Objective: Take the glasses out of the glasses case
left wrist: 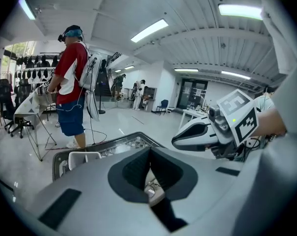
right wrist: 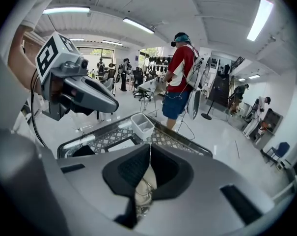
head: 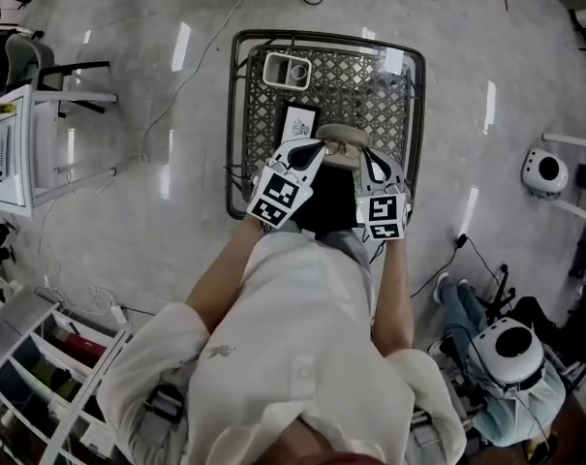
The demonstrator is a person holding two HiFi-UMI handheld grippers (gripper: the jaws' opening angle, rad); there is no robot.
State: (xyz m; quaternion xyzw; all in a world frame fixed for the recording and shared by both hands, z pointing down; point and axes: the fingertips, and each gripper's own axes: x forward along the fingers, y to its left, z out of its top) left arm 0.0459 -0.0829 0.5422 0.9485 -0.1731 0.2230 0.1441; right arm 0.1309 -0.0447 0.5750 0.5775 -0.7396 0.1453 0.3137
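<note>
In the head view a beige glasses case (head: 343, 134) hangs over the near side of the lattice table (head: 236, 95), with the glasses (head: 343, 149) showing in it. My left gripper (head: 319, 146) is at its left end and my right gripper (head: 367, 155) at its right end. In the left gripper view the jaws (left wrist: 149, 168) are together, with a metal bit of the glasses (left wrist: 149, 187) and beige case between them. In the right gripper view the jaws (right wrist: 149, 166) meet at the tips over the beige case (right wrist: 144, 183) and the wire frame.
A white two-part container (head: 287, 70) stands at the table's far side, with a black card (head: 298, 122) nearer. A black object (head: 326, 206) lies under the grippers. A person in a red shirt (right wrist: 180, 77) stands beyond the table. A chair and desk (head: 41, 134) are at the left.
</note>
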